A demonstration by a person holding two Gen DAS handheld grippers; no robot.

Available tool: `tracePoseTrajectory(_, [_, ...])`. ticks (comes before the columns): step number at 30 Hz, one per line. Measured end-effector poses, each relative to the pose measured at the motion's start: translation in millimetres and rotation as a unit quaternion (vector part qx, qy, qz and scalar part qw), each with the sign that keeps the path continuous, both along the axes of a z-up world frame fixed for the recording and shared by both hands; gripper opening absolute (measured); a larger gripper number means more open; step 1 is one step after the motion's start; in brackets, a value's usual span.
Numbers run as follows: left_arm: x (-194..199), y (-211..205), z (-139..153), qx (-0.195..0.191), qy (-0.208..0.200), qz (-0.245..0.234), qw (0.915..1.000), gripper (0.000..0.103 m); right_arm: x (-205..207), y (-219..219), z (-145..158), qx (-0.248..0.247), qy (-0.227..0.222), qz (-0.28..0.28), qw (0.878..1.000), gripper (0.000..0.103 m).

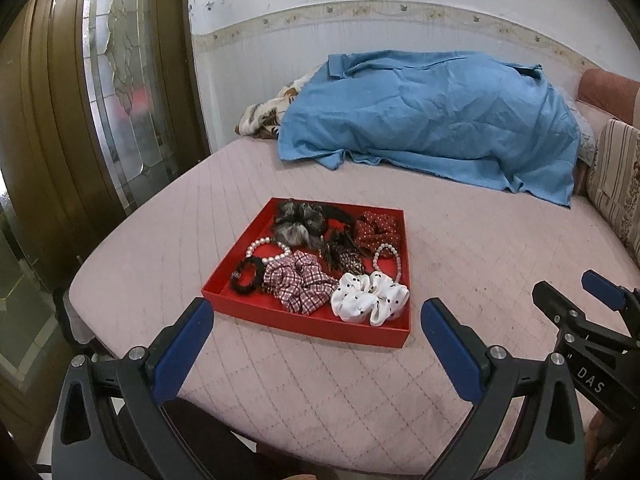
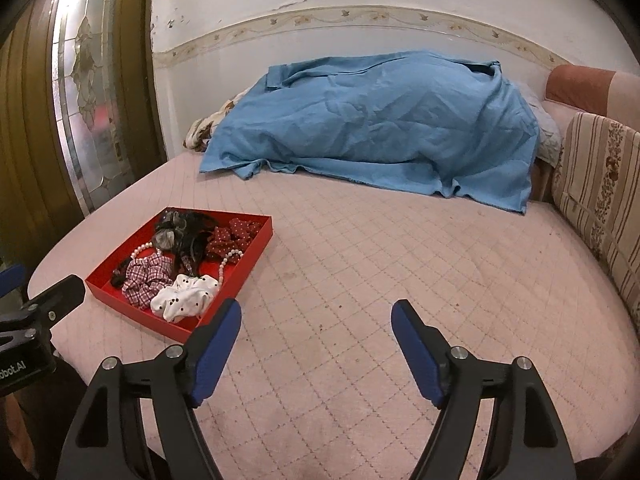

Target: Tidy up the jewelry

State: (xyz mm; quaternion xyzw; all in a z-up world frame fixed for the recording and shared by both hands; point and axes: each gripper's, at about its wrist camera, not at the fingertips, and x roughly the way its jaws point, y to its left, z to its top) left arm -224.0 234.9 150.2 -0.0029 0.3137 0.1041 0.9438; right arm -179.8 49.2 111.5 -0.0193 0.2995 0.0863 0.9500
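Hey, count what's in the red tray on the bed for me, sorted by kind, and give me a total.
Inside the shallow red cardboard tray:
Fabric scrunchies: 4 (white black-dotted, red-and-white plaid, dark red white-dotted, grey-black furry)
Pearl bead bracelets: 2 ()
Black hair ties: 1
Dark hair clips, tangled: at least 1
Total: at least 8

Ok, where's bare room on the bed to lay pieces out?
Bare quilt lies between the red tray and the striped cushion, short of the blue blanket. The strip before the tray is free too. The tray itself is crowded with scrunchies and bead bracelets.
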Motion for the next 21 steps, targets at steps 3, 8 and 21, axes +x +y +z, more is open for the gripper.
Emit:
tracePoseTrajectory(3, [1.4,2.7,-2.4,-0.003,0.006,0.001,1.0,0.103,0.3,1.4,-0.5,-0.001,0.001,0.0,1.0,0.082])
tracePoseTrajectory(8, [3.7,5.7,-5.9,-0.011,0.017,0.0,0.9998,0.103,-0.2,4.8,-3.1,-0.006,0.004,0.002,1.0,0.082])
tracePoseTrajectory(21, [7.4,9.8,-15.8,-0.023,0.036,0.0,0.9991,0.103,0.3,9.7,-9.8,-0.016,0.014,0.007,1.0,0.083])
